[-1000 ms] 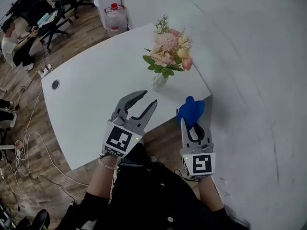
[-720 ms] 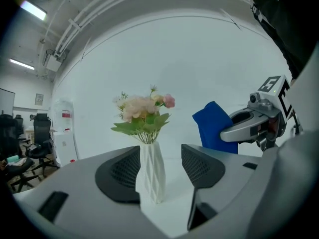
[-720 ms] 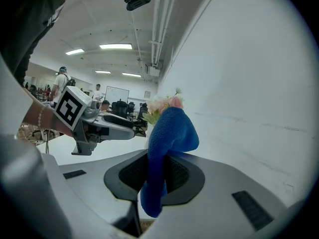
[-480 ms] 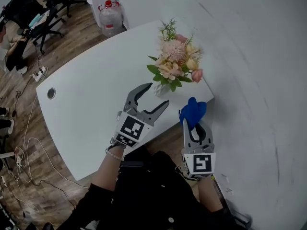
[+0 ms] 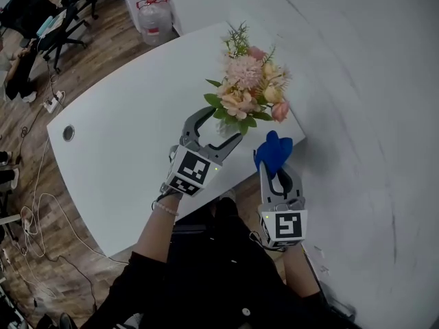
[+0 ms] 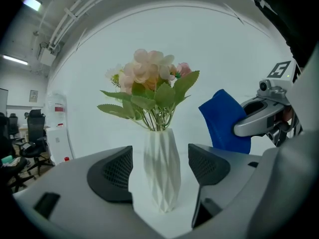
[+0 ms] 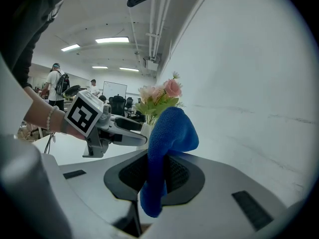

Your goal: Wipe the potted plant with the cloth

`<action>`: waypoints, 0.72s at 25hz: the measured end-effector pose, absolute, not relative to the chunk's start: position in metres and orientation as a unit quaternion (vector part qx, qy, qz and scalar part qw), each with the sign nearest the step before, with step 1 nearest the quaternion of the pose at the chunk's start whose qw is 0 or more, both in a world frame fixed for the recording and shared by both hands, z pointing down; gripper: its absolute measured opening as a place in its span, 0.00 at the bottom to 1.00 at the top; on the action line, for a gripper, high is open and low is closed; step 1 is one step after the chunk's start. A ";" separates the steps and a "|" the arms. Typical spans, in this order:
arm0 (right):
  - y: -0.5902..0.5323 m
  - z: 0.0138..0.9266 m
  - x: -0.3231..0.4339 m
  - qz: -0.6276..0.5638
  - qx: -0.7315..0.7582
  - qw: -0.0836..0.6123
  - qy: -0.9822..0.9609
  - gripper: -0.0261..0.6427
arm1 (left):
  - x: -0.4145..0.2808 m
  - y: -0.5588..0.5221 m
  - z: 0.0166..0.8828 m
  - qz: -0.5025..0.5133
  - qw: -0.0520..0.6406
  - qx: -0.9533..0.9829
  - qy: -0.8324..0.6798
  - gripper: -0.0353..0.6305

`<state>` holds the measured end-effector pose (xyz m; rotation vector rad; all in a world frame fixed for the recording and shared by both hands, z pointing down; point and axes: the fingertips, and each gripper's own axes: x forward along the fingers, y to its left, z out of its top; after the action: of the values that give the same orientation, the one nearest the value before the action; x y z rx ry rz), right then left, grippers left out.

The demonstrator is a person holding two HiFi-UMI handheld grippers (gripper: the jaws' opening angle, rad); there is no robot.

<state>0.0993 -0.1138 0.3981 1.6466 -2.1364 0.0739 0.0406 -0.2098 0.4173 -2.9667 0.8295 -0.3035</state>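
The potted plant is a bunch of pink and cream flowers (image 5: 248,91) in a white faceted vase (image 6: 162,173), standing near the right corner of the white table (image 5: 130,149). My left gripper (image 5: 223,123) reaches around the vase. Its jaws are opening, the vase stands between the pads (image 6: 112,173), and neither pad touches it. My right gripper (image 5: 274,173) is just to the right, off the table edge, shut on a blue cloth (image 5: 273,153). The cloth (image 7: 167,148) sticks up out of the jaws and flops forward. The left gripper's jaws hide the vase's lower part in the head view.
A white wall (image 5: 357,115) runs close along the right. The table has a cable hole (image 5: 68,133) at its left. On the wooden floor beyond stand a water bottle (image 5: 151,20) and office chairs (image 5: 62,19). Cables (image 5: 34,204) lie at the left.
My left gripper moved forward to the vase and its jaws widened, so it now straddles the vase. The right gripper with the cloth crept forward a little.
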 end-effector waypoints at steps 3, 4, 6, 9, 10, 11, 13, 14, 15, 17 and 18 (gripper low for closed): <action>-0.120 0.402 0.106 0.032 0.585 0.222 -0.779 0.17 | 0.047 -0.214 0.417 -0.095 0.022 -0.958 0.270 0.56; -0.122 0.403 0.108 0.035 0.582 0.221 -0.782 0.17 | 0.049 -0.215 0.416 -0.094 0.022 -0.958 0.270 0.56; -0.127 0.404 0.112 0.040 0.576 0.215 -0.788 0.17 | 0.052 -0.216 0.417 -0.094 0.023 -0.957 0.274 0.56; -0.133 0.403 0.116 0.037 0.564 0.219 -0.795 0.17 | 0.053 -0.220 0.420 -0.102 0.019 -0.952 0.290 0.56; -0.134 0.403 0.116 0.034 0.558 0.226 -0.798 0.17 | 0.053 -0.221 0.421 -0.104 0.017 -0.950 0.294 0.55; -0.134 0.403 0.116 0.031 0.550 0.237 -0.800 0.17 | 0.053 -0.221 0.422 -0.106 0.017 -0.949 0.298 0.48; -0.135 0.403 0.117 0.025 0.539 0.249 -0.804 0.17 | 0.052 -0.220 0.421 -0.107 0.016 -0.947 0.303 0.46; -0.136 0.403 0.118 0.025 0.537 0.245 -0.806 0.17 | 0.052 -0.219 0.421 -0.107 0.016 -0.946 0.305 0.46; -0.139 0.401 0.119 0.027 0.537 0.238 -0.809 0.17 | 0.052 -0.219 0.420 -0.108 0.016 -0.946 0.306 0.46; -0.147 0.399 0.123 0.027 0.533 0.232 -0.813 0.17 | 0.055 -0.219 0.419 -0.111 0.014 -0.945 0.309 0.46; -0.151 0.399 0.125 0.026 0.529 0.233 -0.816 0.17 | 0.056 -0.219 0.419 -0.112 0.013 -0.944 0.310 0.46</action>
<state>0.1249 -0.1511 0.3989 1.4524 -2.2414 0.0724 0.0562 -0.2194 0.4192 -2.9418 0.9651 -0.3475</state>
